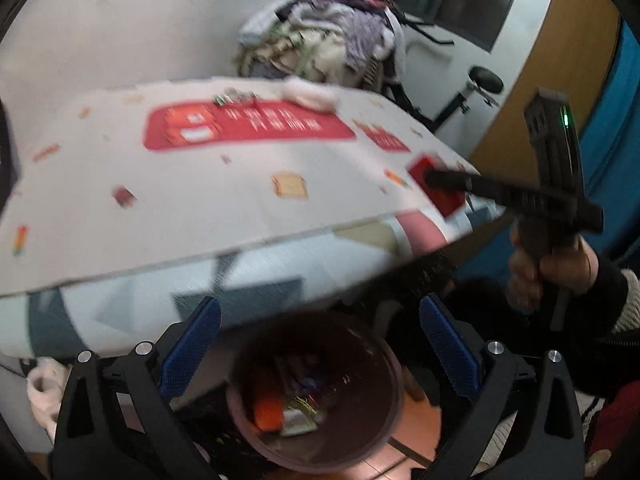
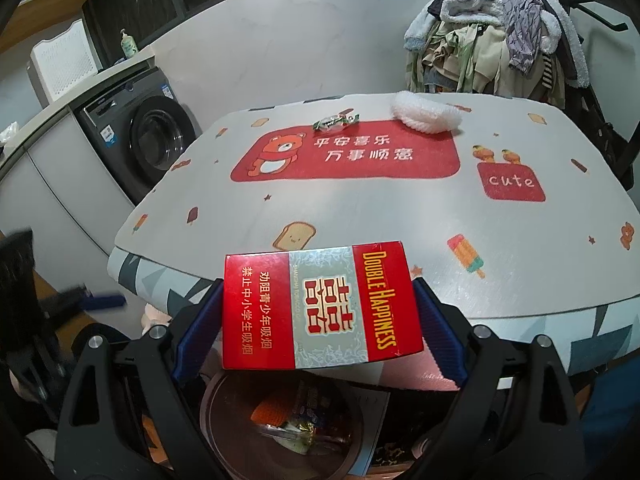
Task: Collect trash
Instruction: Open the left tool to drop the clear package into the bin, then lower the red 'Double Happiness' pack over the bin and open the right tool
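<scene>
— Brown plastic: our trash bin (image 2: pixel 280 420) sits below the table edge, holding an orange scrap (image 2: pixel 269 409) and crumpled wrappers (image 2: pixel 304 428).

— We grip the red cigarette pack (image 2: pixel 320 306) in the right gripper (image 2: pixel 320 320), pads against both ends, above the bin.

— Our left gripper (image 1: pixel 320 344) gapes wide, holding nothing.

— On the table (image 2: pixel 360 208), a candy wrapper (image 2: pixel 336 121) and a white fluffy wad (image 2: pixel 426 115); washing machine (image 2: pixel 136 140) behind.

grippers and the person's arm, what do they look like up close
Both grippers, left and right, have glossy black plastic linkage arms with silver round pivot pins and blue ribbed pads lining the fingers. Seen from the left wrist, the right one's black body carries a small green light. The right hand is bare, with a black sleeve.
</scene>
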Demonstrator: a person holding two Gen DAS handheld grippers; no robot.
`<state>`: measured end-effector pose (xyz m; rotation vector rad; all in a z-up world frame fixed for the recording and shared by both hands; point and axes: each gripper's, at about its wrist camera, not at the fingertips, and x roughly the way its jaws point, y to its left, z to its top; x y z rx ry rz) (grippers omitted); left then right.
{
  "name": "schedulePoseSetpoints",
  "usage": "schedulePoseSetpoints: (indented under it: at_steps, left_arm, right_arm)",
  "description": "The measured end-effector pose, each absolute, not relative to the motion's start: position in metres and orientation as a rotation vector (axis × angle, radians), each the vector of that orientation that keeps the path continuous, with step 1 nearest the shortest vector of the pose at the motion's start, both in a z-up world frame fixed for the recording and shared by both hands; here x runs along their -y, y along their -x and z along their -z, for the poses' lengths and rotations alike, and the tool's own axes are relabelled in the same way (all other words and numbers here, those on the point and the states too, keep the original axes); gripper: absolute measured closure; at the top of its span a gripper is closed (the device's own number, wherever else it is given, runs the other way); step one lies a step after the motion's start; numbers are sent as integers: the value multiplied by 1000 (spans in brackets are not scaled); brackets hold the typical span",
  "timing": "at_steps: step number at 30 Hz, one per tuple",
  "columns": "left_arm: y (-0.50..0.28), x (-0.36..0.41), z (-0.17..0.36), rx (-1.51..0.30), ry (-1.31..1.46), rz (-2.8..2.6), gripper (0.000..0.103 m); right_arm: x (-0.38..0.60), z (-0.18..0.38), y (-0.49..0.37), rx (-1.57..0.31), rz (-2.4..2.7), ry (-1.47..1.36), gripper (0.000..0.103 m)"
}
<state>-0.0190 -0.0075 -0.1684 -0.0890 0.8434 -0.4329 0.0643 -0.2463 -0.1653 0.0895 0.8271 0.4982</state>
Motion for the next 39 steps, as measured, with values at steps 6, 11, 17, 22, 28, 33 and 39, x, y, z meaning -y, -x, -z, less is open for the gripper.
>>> schedulePoseSetpoints:
  at_steps: [6,11,17,22,28,33,39]
  left_arm:
    - [18,-10,145,-755,61,351,6]
    - [16,-24,137,-733,59,300,6]
    - [14,-33,137,-735,68,265,6]
    - [16,-36,139,-739,72,254,6]
    - [15,-36,142,-744,67,253,6]
    - [13,-36,143,-749,69,251,6]
    - [13,-37,144,-752,69,247,6]
  right_arm:
    - [233,176,-58,-859,-524,-66,14]
    - [213,189,-49,-899,-564,-19,14]
    - [192,205,-37,-948,-604,33,14]
    - [178,217,-31,-985,-627,74,14]
    - [169,228,-27,-1026,-629,111,14]
    - [164,233,-25,-1049,-642,129,14]
    - [161,237,-24,-1066,-641,148,13]
